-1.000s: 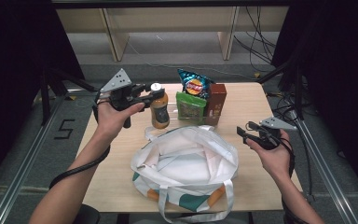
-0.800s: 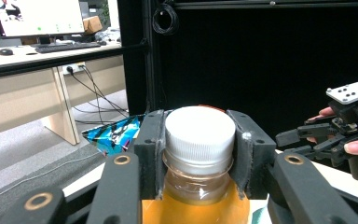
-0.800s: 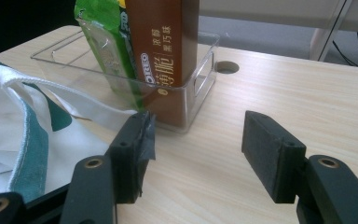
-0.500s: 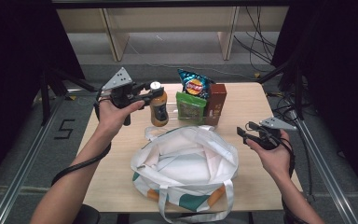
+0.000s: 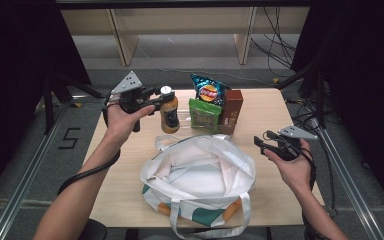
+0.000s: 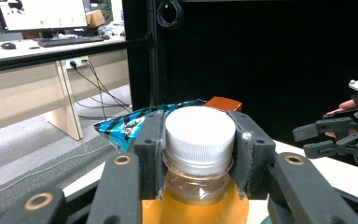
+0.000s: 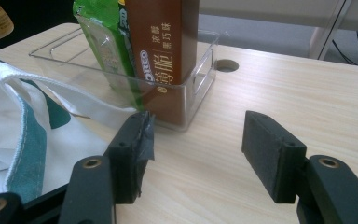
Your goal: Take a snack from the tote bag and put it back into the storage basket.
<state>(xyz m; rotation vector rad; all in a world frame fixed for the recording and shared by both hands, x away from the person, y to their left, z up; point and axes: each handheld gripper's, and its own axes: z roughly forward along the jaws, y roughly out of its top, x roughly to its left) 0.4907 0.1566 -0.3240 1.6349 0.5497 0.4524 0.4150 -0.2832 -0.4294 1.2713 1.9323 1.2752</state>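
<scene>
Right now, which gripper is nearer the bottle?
Left. The left gripper is clamped on the bottle at its white cap; the right gripper hangs open across the bag, well apart from it.

"OREO" stands on the brown box (image 7: 168, 56); "5" marks the floor (image 5: 70, 138).

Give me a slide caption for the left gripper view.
Left tongs clamp the white cap of an orange-labelled bottle, chip bag behind.
</scene>
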